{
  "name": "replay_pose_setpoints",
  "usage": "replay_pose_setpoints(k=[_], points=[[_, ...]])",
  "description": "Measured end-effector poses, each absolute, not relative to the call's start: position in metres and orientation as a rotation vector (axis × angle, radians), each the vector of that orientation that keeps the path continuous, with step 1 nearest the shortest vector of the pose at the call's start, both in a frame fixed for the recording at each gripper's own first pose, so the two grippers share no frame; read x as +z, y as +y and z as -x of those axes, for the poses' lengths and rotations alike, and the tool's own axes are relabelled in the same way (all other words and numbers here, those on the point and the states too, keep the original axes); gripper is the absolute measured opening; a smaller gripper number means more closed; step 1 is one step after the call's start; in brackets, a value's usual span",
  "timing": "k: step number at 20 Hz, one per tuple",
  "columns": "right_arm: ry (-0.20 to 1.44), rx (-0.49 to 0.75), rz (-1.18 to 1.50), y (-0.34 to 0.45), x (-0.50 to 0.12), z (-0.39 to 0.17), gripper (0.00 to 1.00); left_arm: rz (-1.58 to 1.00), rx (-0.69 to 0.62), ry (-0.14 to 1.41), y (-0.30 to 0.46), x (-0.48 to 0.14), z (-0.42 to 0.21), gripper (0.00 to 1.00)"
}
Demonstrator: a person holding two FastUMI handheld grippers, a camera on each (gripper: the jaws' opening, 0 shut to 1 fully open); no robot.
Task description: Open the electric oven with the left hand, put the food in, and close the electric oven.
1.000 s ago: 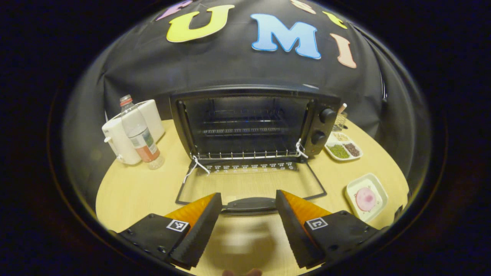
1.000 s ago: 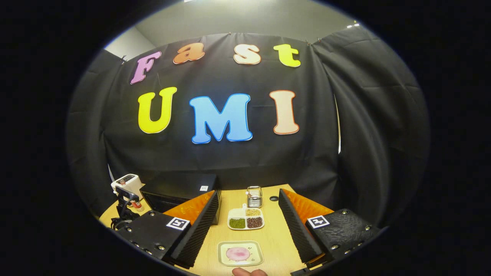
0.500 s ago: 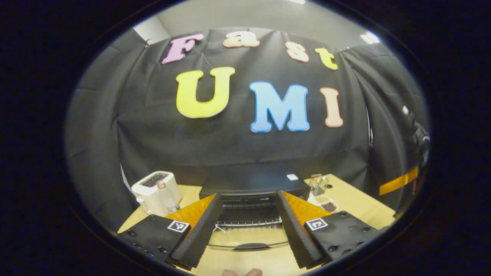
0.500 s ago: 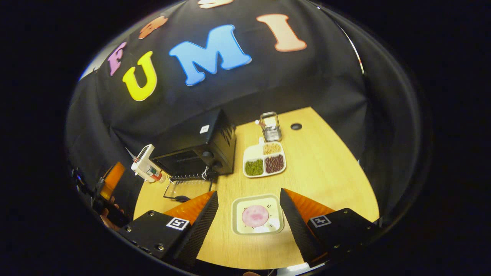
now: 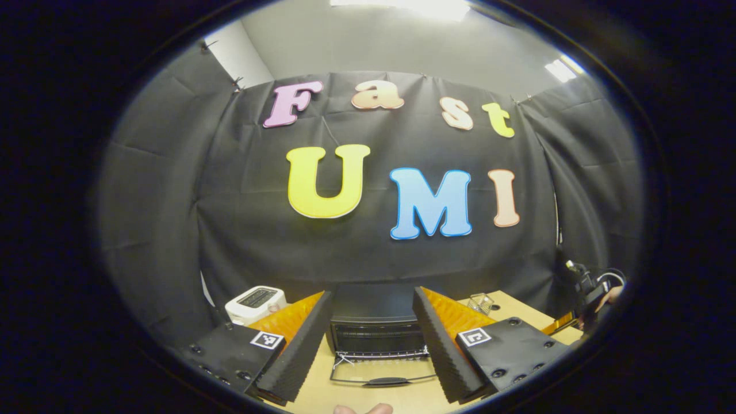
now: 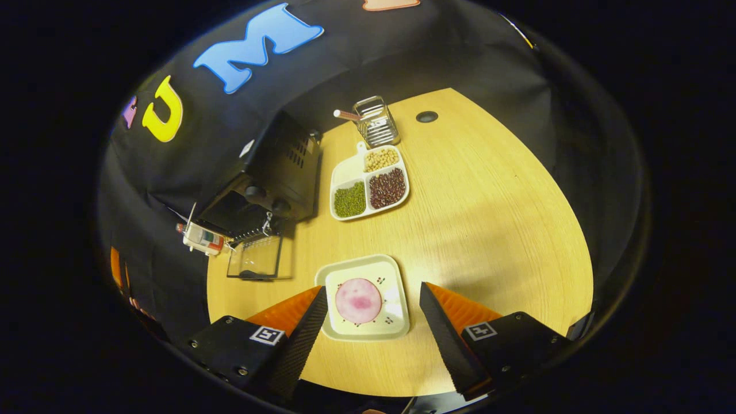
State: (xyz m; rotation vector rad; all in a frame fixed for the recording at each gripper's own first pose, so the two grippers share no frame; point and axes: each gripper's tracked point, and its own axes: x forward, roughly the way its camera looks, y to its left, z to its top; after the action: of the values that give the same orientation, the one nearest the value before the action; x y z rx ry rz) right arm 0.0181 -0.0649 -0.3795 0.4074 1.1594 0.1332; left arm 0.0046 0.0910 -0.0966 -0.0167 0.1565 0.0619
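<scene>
The black electric oven (image 5: 374, 325) stands on the wooden table with its glass door (image 5: 382, 371) folded down flat and its rack bare. My left gripper (image 5: 371, 292) is open and holds nothing; it hangs back from the door handle (image 5: 382, 380), pointing at the oven. In the right gripper view, the oven (image 6: 276, 172) is far to the left. A white square plate (image 6: 397, 325) carrying a round pink slice of food (image 6: 358, 300) lies just ahead. My right gripper (image 6: 372, 287) is open above that plate, one finger on each side, not touching it.
A white toaster (image 5: 256, 298) stands left of the oven, with a bottle (image 6: 198, 238) beside it. A divided tray of beans (image 6: 371, 184) and a wire mesh holder (image 6: 376, 123) sit to the oven's right. A hand with the other gripper (image 5: 592, 287) shows far right.
My left gripper has drawn back from the open oven door and tilted upward. My right gripper has tipped down and moved over the plate of pink food.
</scene>
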Motion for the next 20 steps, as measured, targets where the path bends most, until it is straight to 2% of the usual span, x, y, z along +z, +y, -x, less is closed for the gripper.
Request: replay_pose_setpoints(k=[5, 6, 7, 8, 9, 10, 13, 14, 15, 17, 20], points=[[1.287, 0.124, -0.317, -0.064, -0.418, -0.02, 0.97, 0.014, 0.09, 0.137, 0.103, -0.08, 0.007, 0.98], [1.314, 0.128, -0.303, -0.064, -0.425, -0.017, 0.83, 0.011, 0.099, 0.142, 0.107, -0.08, 0.009, 0.97], [1.334, 0.124, -0.281, -0.065, -0.431, -0.018, 0.89, 0.011, 0.104, 0.149, 0.109, -0.083, 0.011, 0.97], [1.349, 0.12, -0.255, -0.065, -0.438, -0.018, 0.9, 0.012, 0.111, 0.157, 0.112, -0.086, 0.014, 0.98], [1.367, 0.125, -0.24, -0.063, -0.44, -0.017, 0.89, 0.015, 0.12, 0.166, 0.116, -0.089, 0.018, 0.98], [1.389, 0.127, -0.227, -0.061, -0.444, -0.015, 0.83, 0.018, 0.129, 0.172, 0.12, -0.091, 0.021, 0.95], [1.451, 0.127, -0.141, -0.064, -0.457, -0.009, 0.83, 0.03, 0.163, 0.193, 0.133, -0.098, 0.028, 0.95], [1.463, 0.124, -0.131, -0.062, -0.464, -0.008, 0.73, 0.037, 0.172, 0.199, 0.137, -0.1, 0.03, 0.95], [1.471, 0.112, -0.116, -0.063, -0.468, -0.01, 0.75, 0.045, 0.182, 0.203, 0.14, -0.102, 0.033, 0.98], [1.484, 0.104, -0.076, -0.063, -0.474, -0.01, 0.77, 0.053, 0.2, 0.207, 0.148, -0.104, 0.037, 0.98], [1.494, 0.112, 0.024, -0.064, -0.484, -0.01, 0.75, 0.067, 0.214, 0.214, 0.154, -0.106, 0.039, 0.98]])
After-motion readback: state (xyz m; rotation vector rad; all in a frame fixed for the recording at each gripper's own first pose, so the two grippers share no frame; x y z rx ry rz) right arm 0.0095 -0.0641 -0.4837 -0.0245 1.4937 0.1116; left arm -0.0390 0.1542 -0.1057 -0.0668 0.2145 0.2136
